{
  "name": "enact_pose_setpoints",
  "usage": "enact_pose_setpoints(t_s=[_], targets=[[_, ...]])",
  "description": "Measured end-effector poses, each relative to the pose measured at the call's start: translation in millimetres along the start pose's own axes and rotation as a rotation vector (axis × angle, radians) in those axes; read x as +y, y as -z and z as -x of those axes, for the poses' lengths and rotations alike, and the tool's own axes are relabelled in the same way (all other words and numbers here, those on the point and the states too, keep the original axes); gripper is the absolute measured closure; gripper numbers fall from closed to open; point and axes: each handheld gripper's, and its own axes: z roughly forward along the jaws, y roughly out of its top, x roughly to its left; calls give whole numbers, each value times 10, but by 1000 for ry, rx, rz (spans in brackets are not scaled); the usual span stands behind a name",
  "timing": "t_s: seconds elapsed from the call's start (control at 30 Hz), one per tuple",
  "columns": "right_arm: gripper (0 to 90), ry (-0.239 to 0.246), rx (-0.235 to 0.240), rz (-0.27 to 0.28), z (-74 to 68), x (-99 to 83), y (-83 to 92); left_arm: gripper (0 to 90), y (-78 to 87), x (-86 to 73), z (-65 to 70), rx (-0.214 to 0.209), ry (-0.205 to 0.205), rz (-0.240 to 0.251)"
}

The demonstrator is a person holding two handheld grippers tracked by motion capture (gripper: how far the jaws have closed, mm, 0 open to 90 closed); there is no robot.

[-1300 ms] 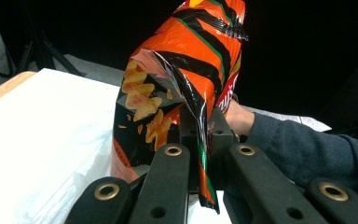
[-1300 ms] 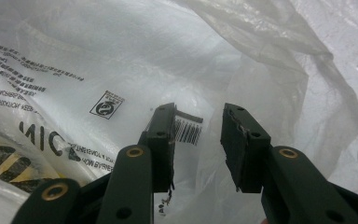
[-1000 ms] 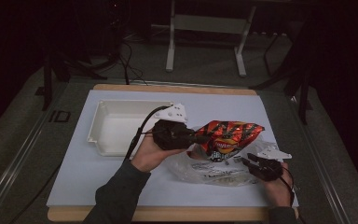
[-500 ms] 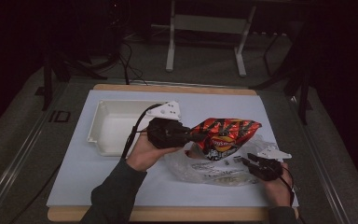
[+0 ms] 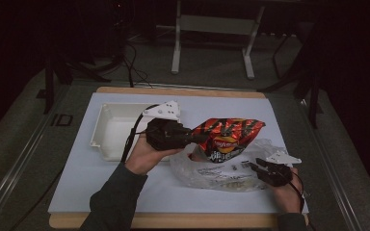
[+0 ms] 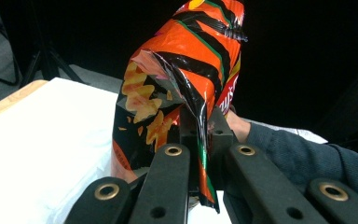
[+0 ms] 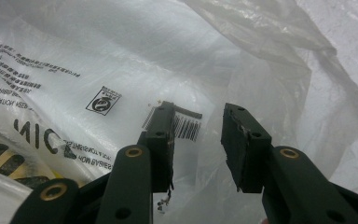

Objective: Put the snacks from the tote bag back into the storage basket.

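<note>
The left gripper (image 5: 200, 139) pinches one edge of the orange and black snack bag (image 5: 229, 134); in the left gripper view its jaws are pressed together on the crumpled foil (image 6: 200, 116). Compared with one second ago, the snack bag is now a little more to the left and a little more out of the clear plastic bag (image 5: 221, 171). Only its lower end is near the mouth of the plastic bag, and the rest hangs above the bench (image 5: 86, 178).

The right gripper (image 5: 256, 166) is at the right end of the plastic bag, in the same place as before. In the right gripper view its jaws are spread, with the thin plastic (image 7: 200, 140) lying between them. I cannot tell if the pads really press on the film or only rest on it. It seems this gripper is there to keep the plastic bag from following.

My reading is that the snack bag is almost free from the plastic bag. The white tray (image 5: 113, 132) stands just behind the left hand (image 5: 147, 154) and is empty, so it is probably the place for the snack bag. The foil is light and slippery, so the grip on its edge could slide if the pull is quick.
</note>
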Motion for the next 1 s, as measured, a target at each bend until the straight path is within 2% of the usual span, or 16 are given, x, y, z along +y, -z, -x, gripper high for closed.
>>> enact_pose_setpoints(t_s=[0.5, 0.73, 0.87, 0.9, 1.0], targets=[[643, -1, 2, -4, -1, 0, -8, 892, 164, 36, -54, 24, 9, 25], [642, 0, 1, -3, 4, 4, -8, 891, 240, 49, -142, 26, 14, 46], [641, -1, 2, -1, 4, 4, -8, 891, 271, 49, -178, 40, 14, 48], [641, -1, 1, 0, 4, 4, -6, 891, 295, 46, -205, 57, 16, 47], [640, 1, 1, 0, 3, 4, -4, 891, 330, 45, -235, 73, 23, 47]])
